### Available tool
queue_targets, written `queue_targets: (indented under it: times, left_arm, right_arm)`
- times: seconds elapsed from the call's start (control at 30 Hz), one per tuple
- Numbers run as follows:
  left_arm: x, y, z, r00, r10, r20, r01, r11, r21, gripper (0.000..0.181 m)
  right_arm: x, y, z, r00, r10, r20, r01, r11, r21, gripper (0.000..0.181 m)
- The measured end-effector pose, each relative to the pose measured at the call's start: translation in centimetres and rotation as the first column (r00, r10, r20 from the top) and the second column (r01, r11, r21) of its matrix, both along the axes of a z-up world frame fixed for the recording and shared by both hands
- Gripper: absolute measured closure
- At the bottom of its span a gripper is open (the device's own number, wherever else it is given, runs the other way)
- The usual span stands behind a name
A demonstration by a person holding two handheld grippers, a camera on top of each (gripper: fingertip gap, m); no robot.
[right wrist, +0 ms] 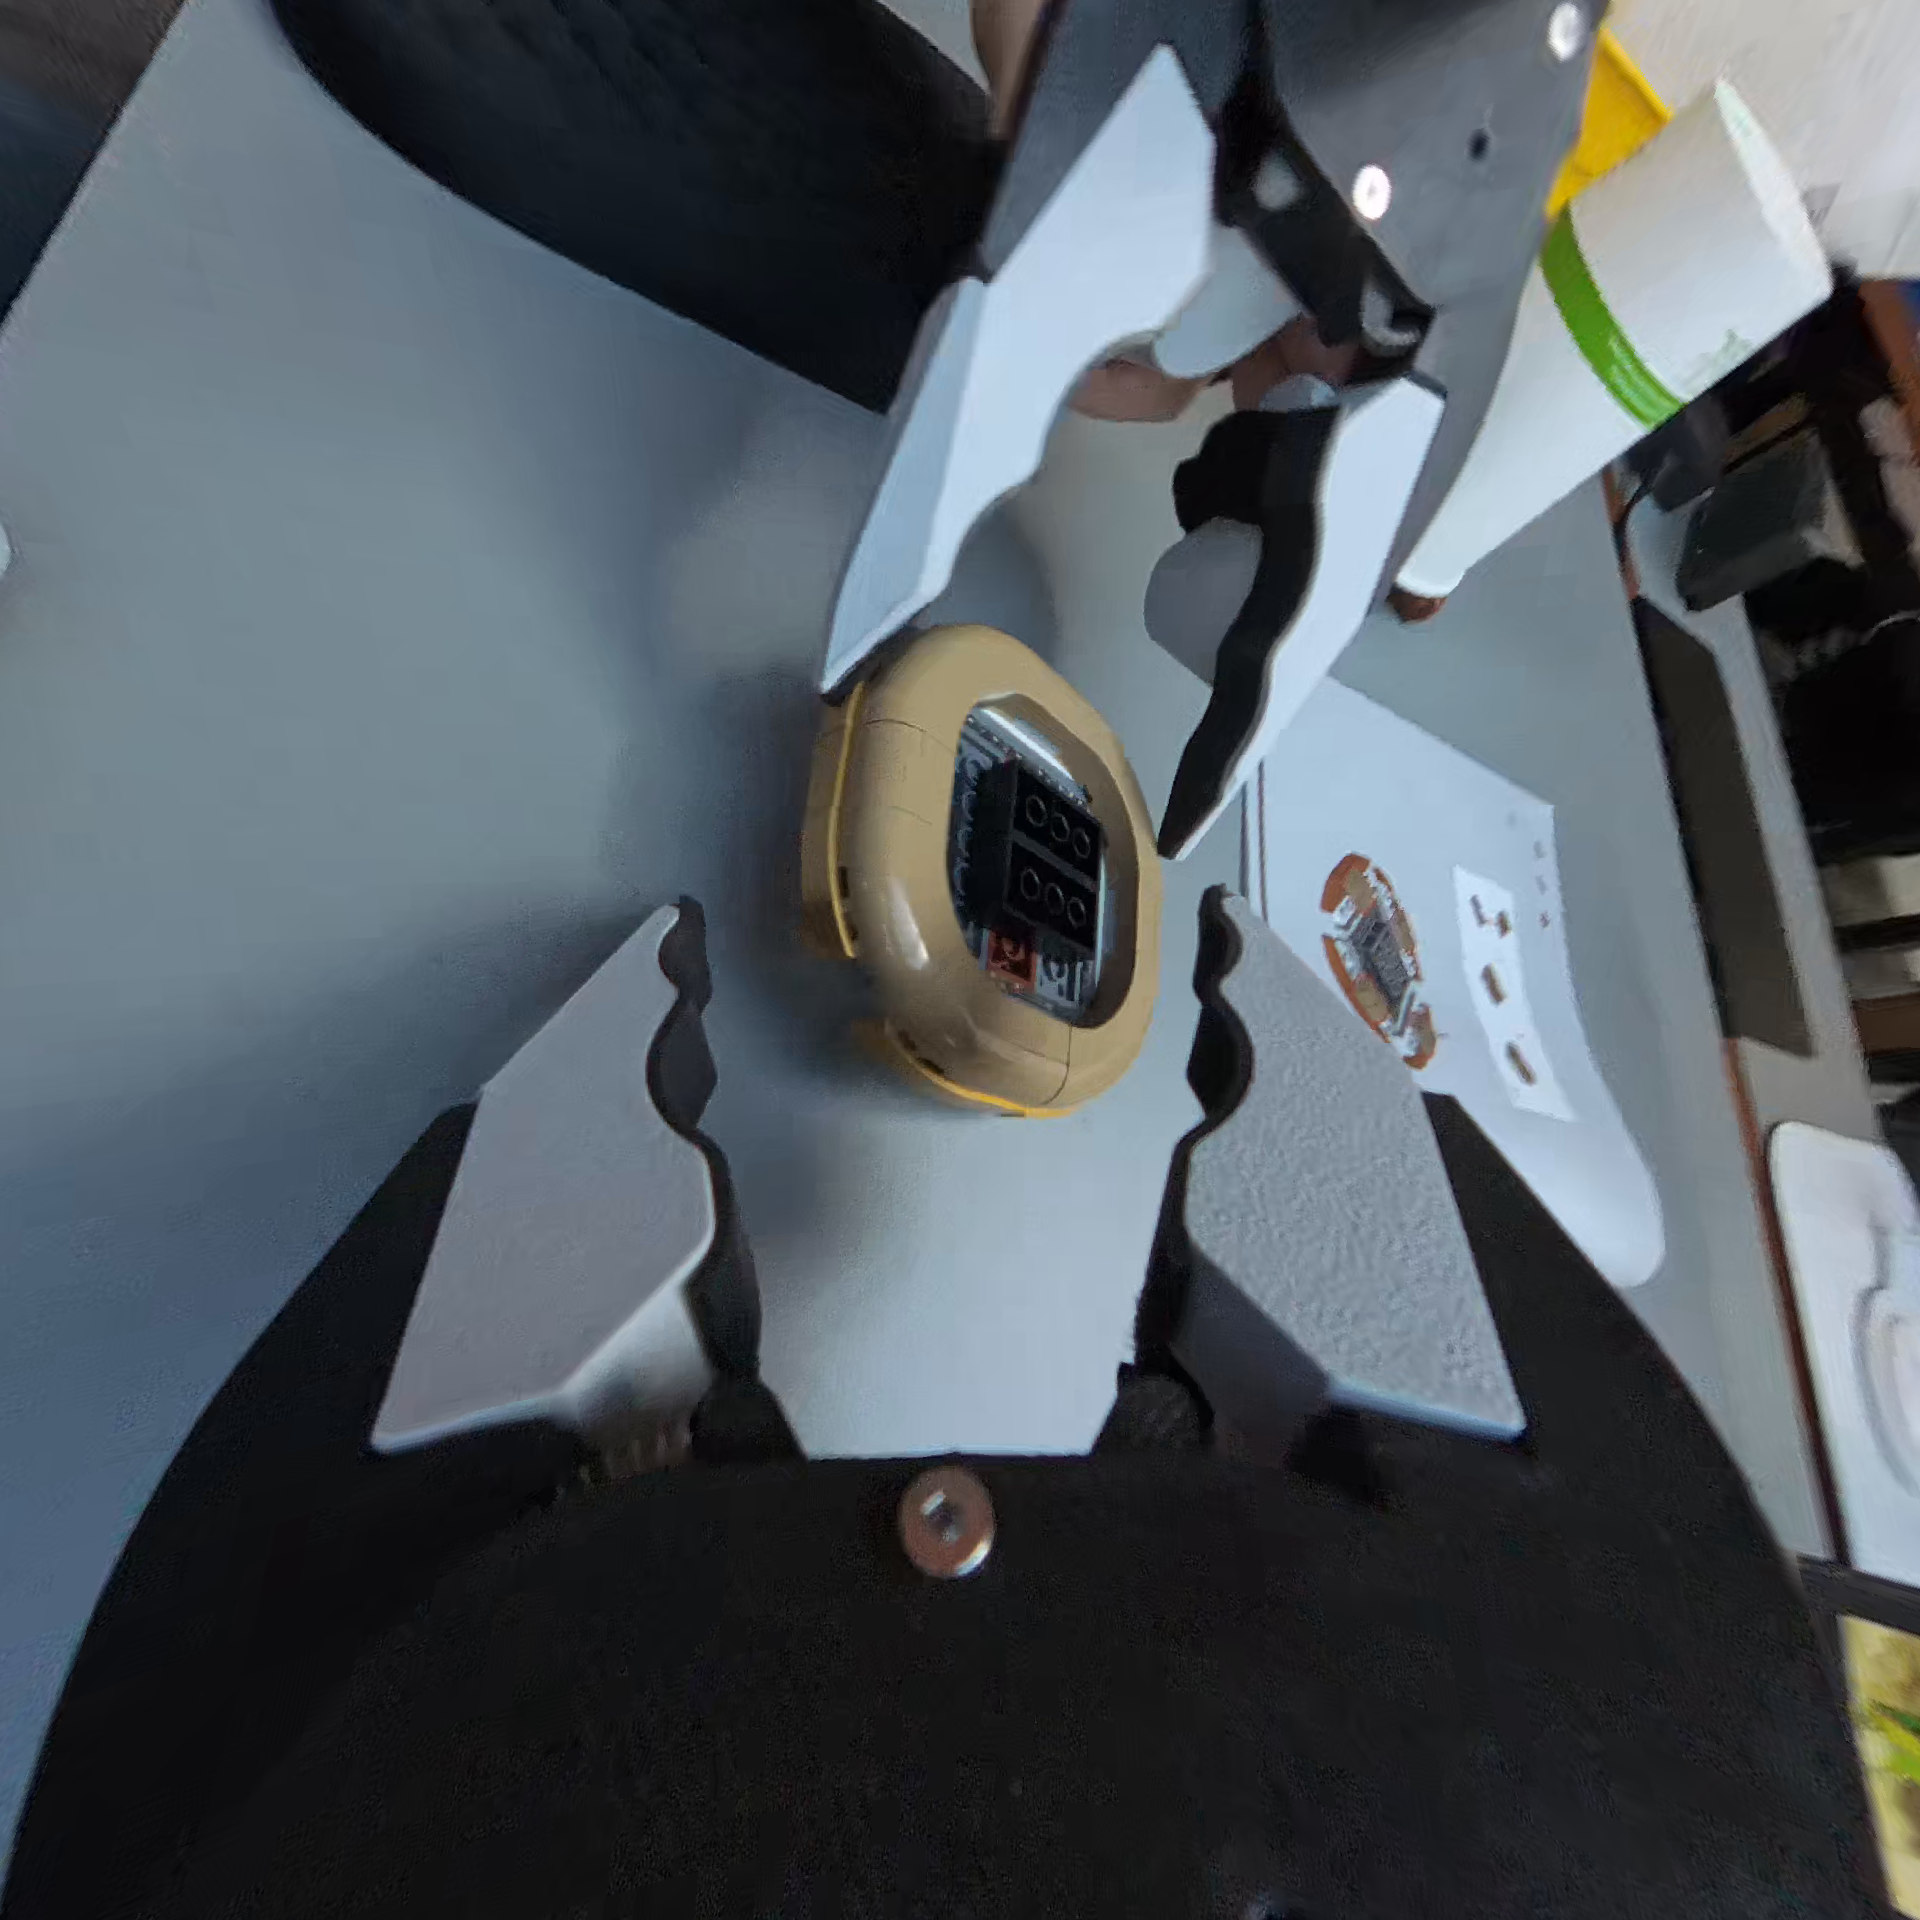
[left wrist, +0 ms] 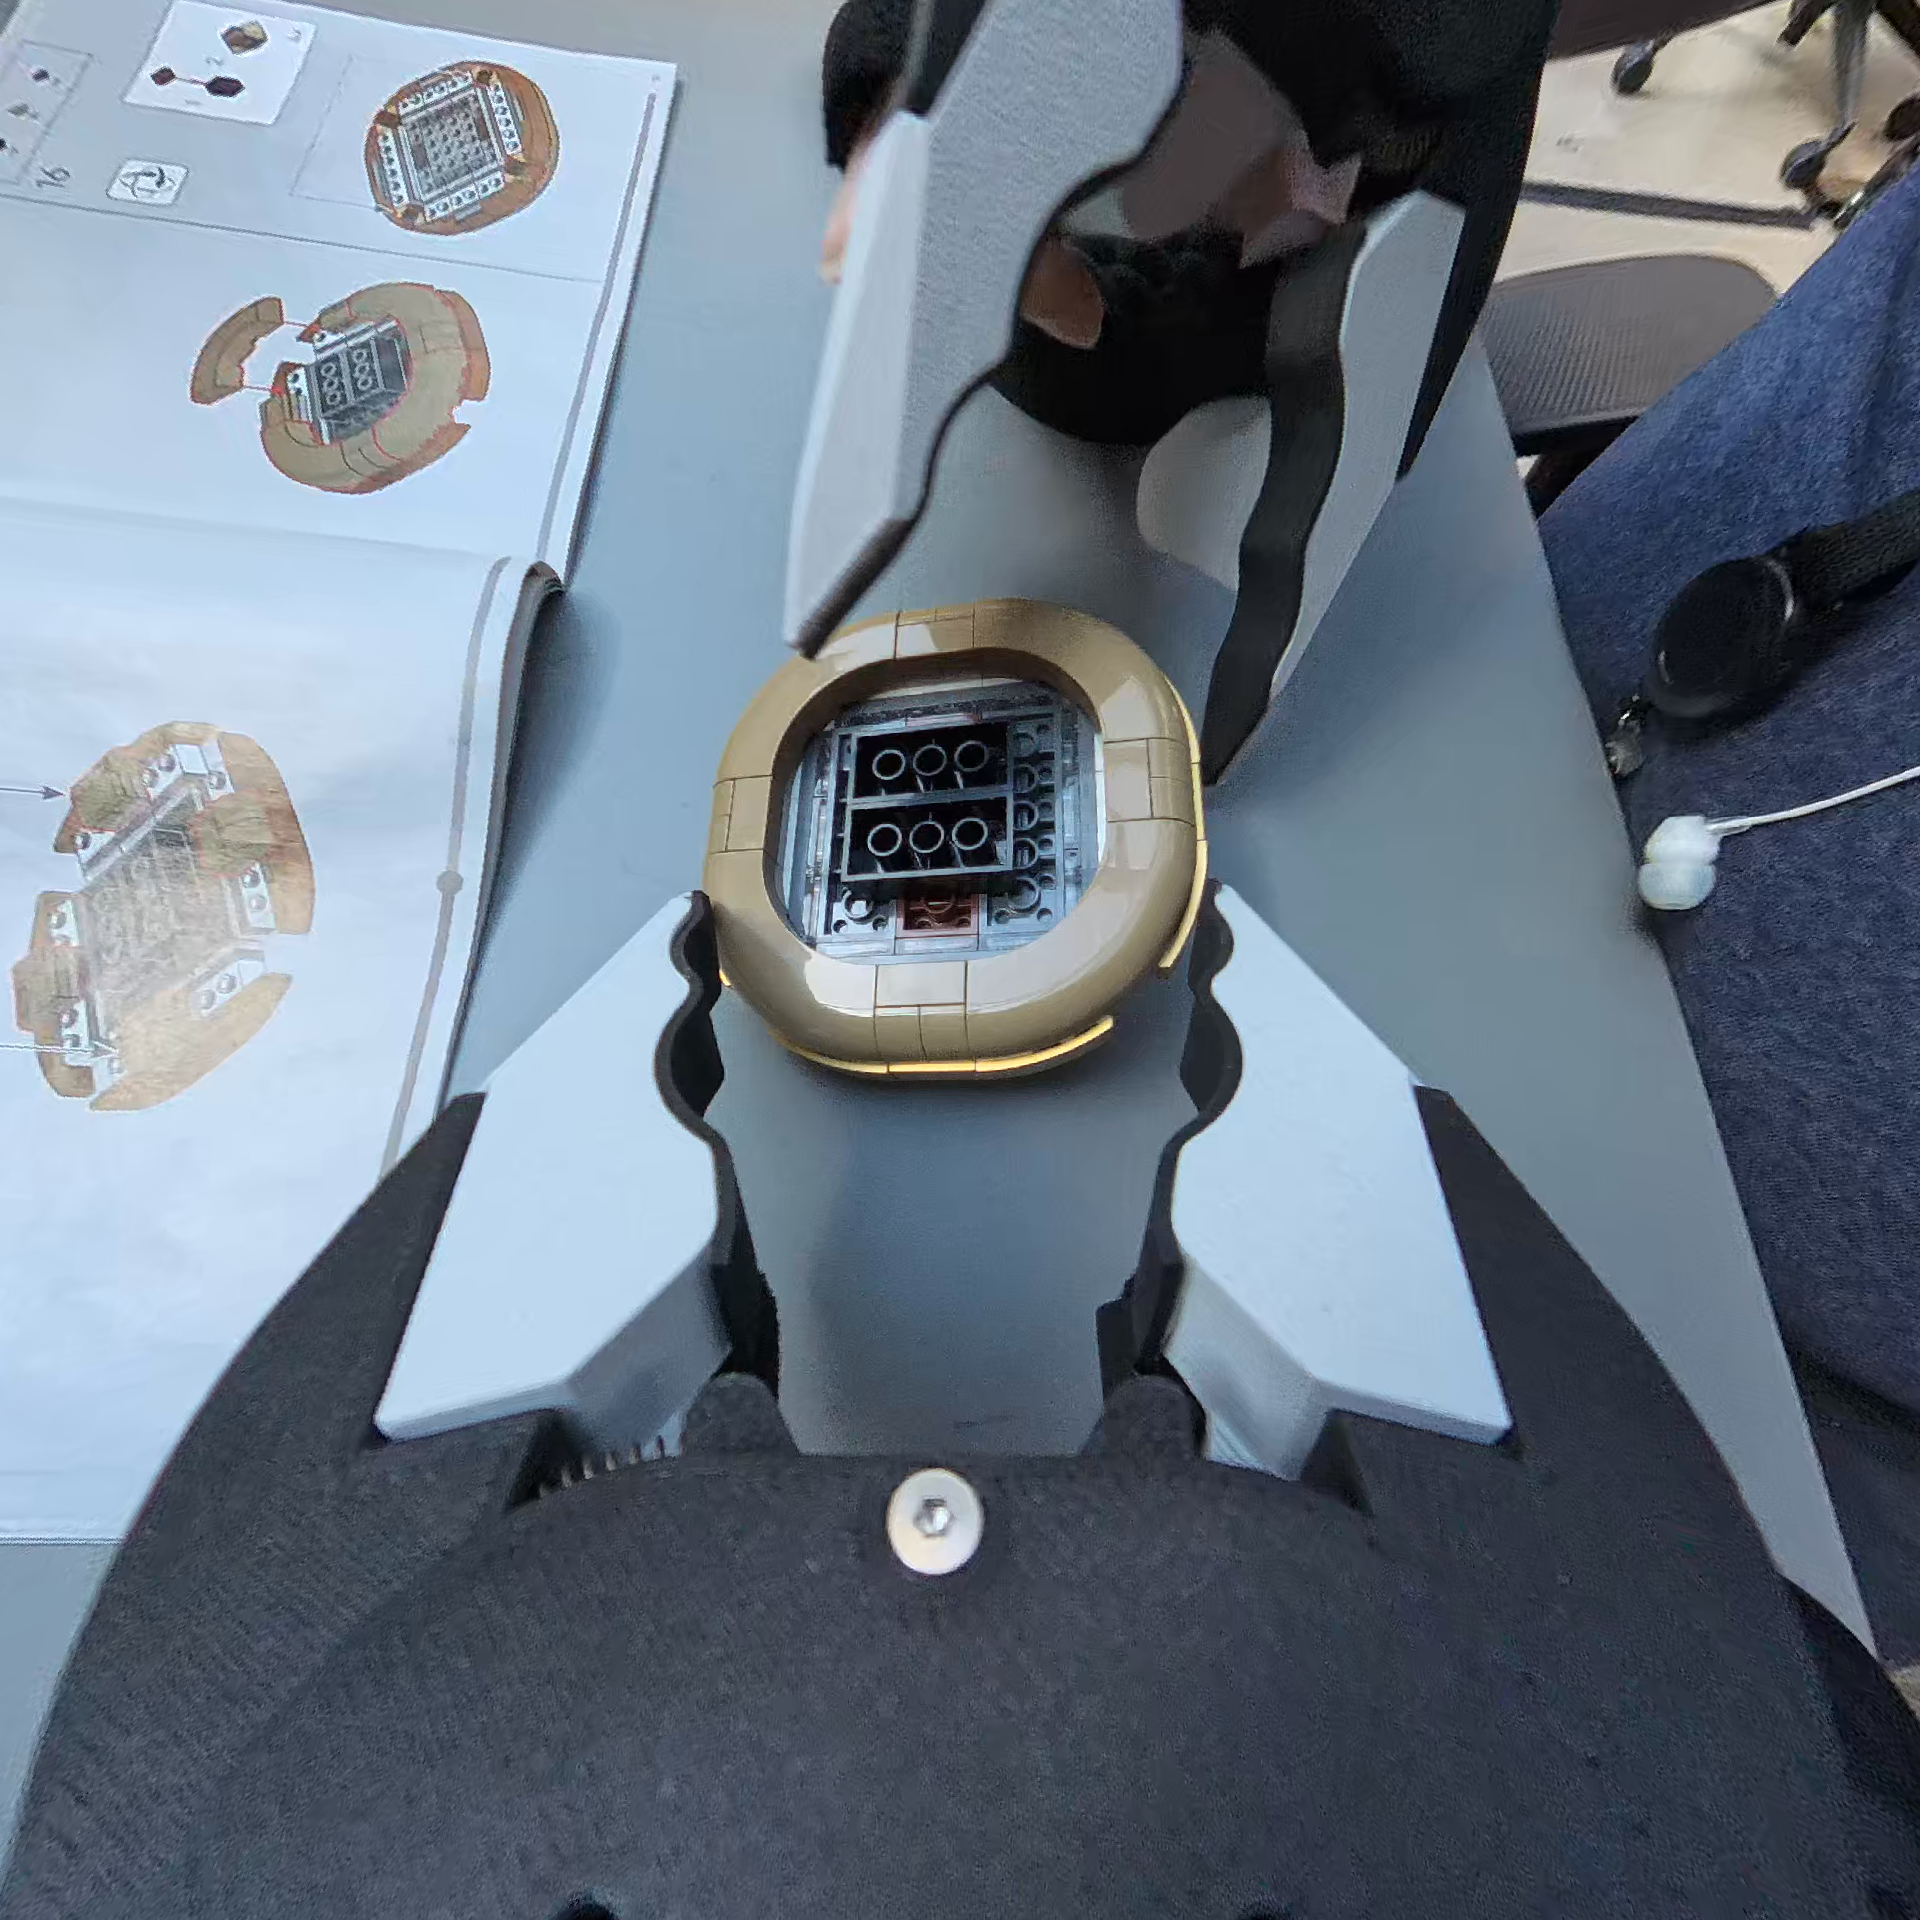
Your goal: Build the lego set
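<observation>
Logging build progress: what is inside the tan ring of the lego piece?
Inside the tan ring: two black bricks, undersides up, on grey plates, with a small reddish-brown piece at the edge. Whatever lies beneath them is covered.

The instruction booklet (left wrist: 260,520) is running past the left edge, so its pages are showing only partly. In the right wrist view, motion is blurring the tan lego ring (right wrist: 977,873), and a white cup (right wrist: 1621,343) is being cropped at the top.

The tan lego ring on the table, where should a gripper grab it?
Probably across the tan lego ring at its two flatter outer sides, coming from the near edge, where the left gripper already stands open around it. The corners are rounded and glossy, so fingers might slip there.
</observation>
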State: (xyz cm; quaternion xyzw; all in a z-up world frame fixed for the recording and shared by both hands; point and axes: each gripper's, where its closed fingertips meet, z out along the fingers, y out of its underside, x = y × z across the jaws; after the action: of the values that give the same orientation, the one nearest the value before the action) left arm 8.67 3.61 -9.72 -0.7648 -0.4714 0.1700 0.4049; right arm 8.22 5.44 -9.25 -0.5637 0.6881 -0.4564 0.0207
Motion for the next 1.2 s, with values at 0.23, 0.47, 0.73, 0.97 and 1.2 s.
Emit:
queue_targets:
  times: [0.23,0.47,0.73,0.97,1.2]
  left_arm:
    - [-0.2,-0.1,1.6,0.997,0.016,0.075,-0.039,0.95,0.311,0.091]
    - [2.4,-1.6,7.8,0.972,0.228,-0.051,-0.167,0.83,0.532,0.095]
    - [4.6,-1.2,6.6,0.919,0.393,-0.011,-0.33,0.787,0.521,0.102]
    - [3.5,-1.9,4.3,0.804,0.566,-0.181,-0.559,0.824,0.092,0.073]
    - [2.2,-0.3,4.5,0.768,0.617,0.17,-0.547,0.495,0.675,0.11]
  right_arm:
    - [-0.1,-2.7,0.2,0.953,-0.058,-0.296,-0.015,0.97,-0.241,0.158]
    - [0.7,-1.2,4.2,0.809,-0.331,0.487,0.015,0.838,0.545,0.163]
    - [1.3,-3.0,2.6,0.541,-0.705,0.458,-0.394,0.269,0.879,0.163]
    - [1.9,-4.0,3.6,0.332,-0.84,0.429,-0.571,0.184,0.8,0.163]
    - [1.2,-4.5,5.4,0.067,-0.84,0.538,-0.573,0.409,0.71,0.163]
